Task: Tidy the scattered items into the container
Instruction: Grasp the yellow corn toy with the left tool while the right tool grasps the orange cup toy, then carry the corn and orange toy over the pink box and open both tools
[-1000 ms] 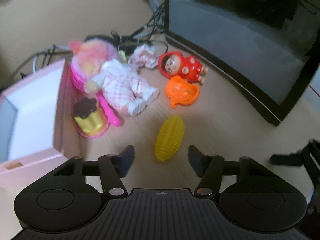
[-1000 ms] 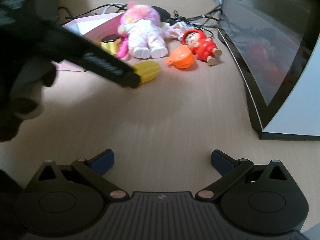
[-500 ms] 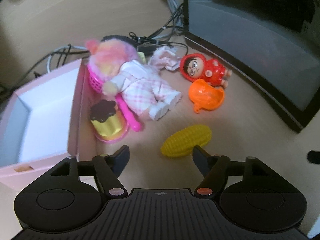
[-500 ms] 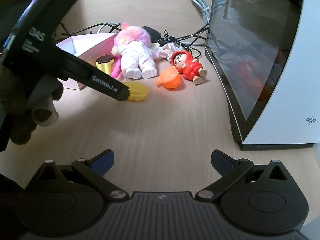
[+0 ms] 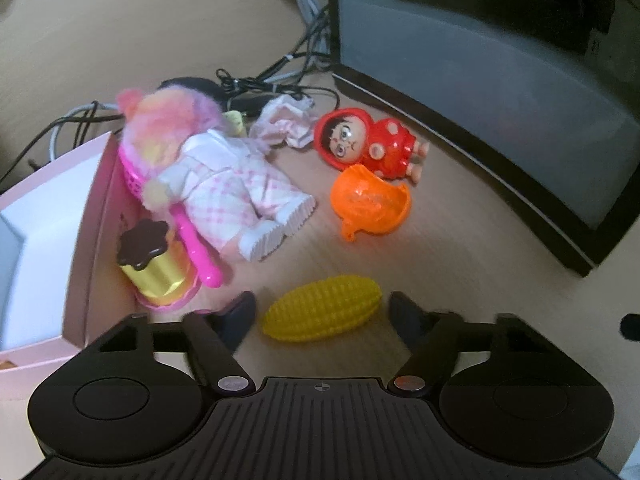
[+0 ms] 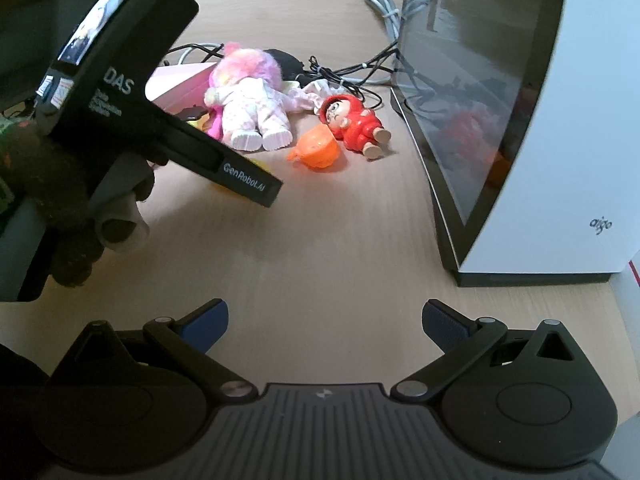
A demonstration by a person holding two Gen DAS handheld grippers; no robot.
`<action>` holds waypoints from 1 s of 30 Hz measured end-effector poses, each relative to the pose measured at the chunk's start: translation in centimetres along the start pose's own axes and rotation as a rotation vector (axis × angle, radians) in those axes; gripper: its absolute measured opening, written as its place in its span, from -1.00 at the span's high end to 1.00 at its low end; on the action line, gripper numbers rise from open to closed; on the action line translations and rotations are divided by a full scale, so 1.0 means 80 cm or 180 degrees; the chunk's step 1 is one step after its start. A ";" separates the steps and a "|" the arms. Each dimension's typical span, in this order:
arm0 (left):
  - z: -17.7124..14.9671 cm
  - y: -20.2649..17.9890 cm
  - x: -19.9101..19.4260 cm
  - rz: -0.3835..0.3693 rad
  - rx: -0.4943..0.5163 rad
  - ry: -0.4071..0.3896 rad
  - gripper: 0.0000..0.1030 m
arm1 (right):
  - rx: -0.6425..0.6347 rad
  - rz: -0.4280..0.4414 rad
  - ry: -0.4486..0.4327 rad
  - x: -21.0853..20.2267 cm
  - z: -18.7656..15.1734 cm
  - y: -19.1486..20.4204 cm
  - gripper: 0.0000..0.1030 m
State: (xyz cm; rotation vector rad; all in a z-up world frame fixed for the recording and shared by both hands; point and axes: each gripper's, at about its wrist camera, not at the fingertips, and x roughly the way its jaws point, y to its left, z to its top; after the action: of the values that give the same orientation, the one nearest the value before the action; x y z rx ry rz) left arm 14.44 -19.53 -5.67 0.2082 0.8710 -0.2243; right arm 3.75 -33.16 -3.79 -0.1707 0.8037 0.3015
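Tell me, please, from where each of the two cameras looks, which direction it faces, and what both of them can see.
Left wrist: sits on the left gripper, low over the desk, facing the yellow corn toy between its open fingers, with the pink box at left.
Right wrist: sits on the right gripper, further back, facing the toys and the computer case; the left gripper and gloved left hand show.
Shared: plush doll, red figure, orange cup.

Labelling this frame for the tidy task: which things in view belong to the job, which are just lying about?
Job:
- toy corn, between the open left gripper fingers
- plush doll
- red figurine
- orange toy cup
- toy pudding
- pink box, the container

Lying about:
- computer case
- cables
- right gripper, open, idle
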 end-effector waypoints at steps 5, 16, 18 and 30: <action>-0.008 0.005 -0.018 -0.0036 -0.0021 -0.0042 -0.33 | -0.0030 0.0015 -0.0087 0.003 0.009 0.001 -1.00; -0.092 0.085 -0.101 0.0197 -0.0483 0.0281 -0.33 | -0.0454 0.0067 -0.0337 0.044 0.058 0.040 -0.53; -0.110 0.104 -0.112 0.0286 -0.0690 0.0379 -0.33 | -0.0514 -0.0097 -0.0393 0.058 0.073 0.046 -0.49; -0.175 0.161 -0.169 0.0669 -0.1265 0.0392 -0.33 | -0.0060 -0.0313 -0.0284 0.153 0.136 0.024 -0.08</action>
State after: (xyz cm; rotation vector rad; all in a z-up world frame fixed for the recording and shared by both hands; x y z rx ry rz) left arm -0.66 -1.97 -2.81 -0.0588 0.9895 0.1602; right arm 18.54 -26.07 -5.38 -0.2122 0.7021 0.2224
